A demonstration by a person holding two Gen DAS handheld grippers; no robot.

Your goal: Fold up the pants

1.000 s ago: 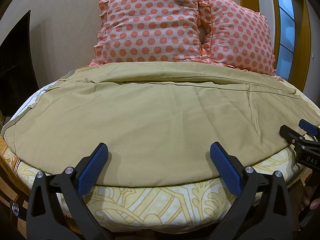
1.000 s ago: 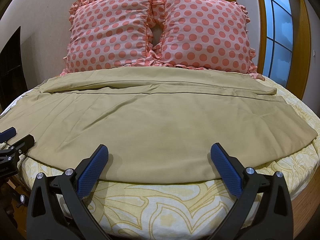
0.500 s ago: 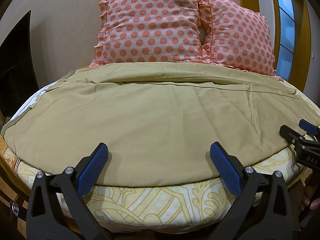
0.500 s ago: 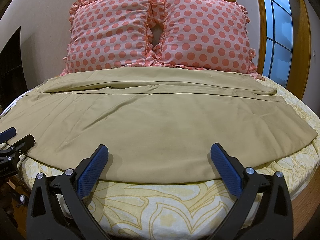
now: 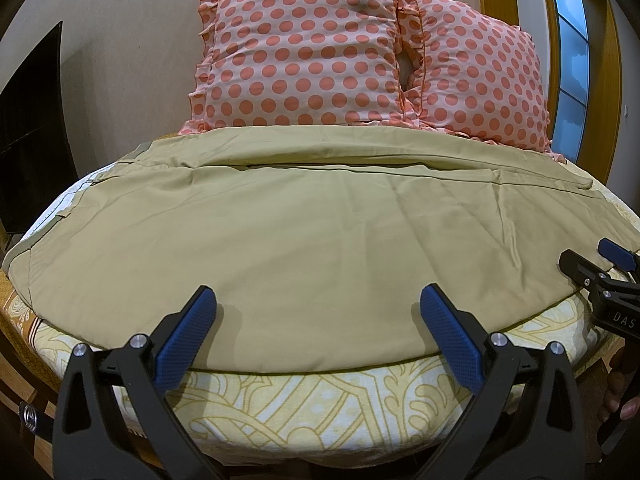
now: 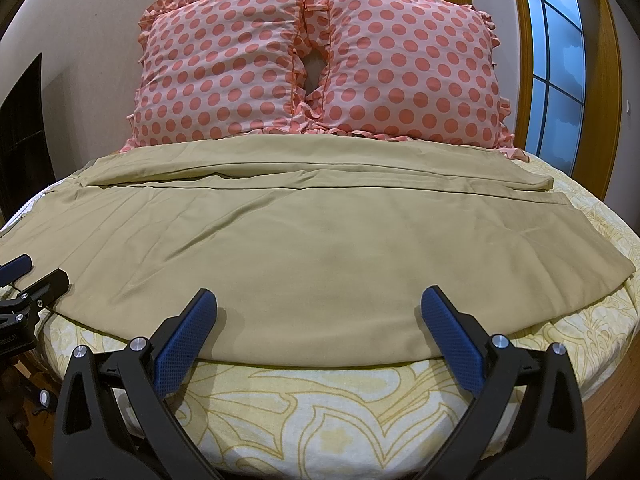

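So, khaki-tan cotton pants (image 5: 304, 248) lie spread flat across the bed with the yellow-and-white patterned sheet (image 5: 320, 404), legs stretched left to right — one leg nearer, the other folded strip behind it, up by the pillows. Waistband end sits to the left, w/ its pale lining showing at the edge in the left wrist view; hem ends reach the right side of the bed in the right wrist view.

Left tool (image 5: 320, 320) hovers at the near edge of the pants, blue-padded fingers spread wide apart, nothing between them. Right tool (image 6: 320, 320) is the same — spread wide, holding nothing, poised just over the near hem edge. Each tool shows at the side of the other's view, beside the fabric's near edge; can't tell if either touches the cloth.

Two pink pillows with coral polka dots and frilled edges (image 6: 316, 64) stand propped against the beige wall, touching each other, just behind the pants.
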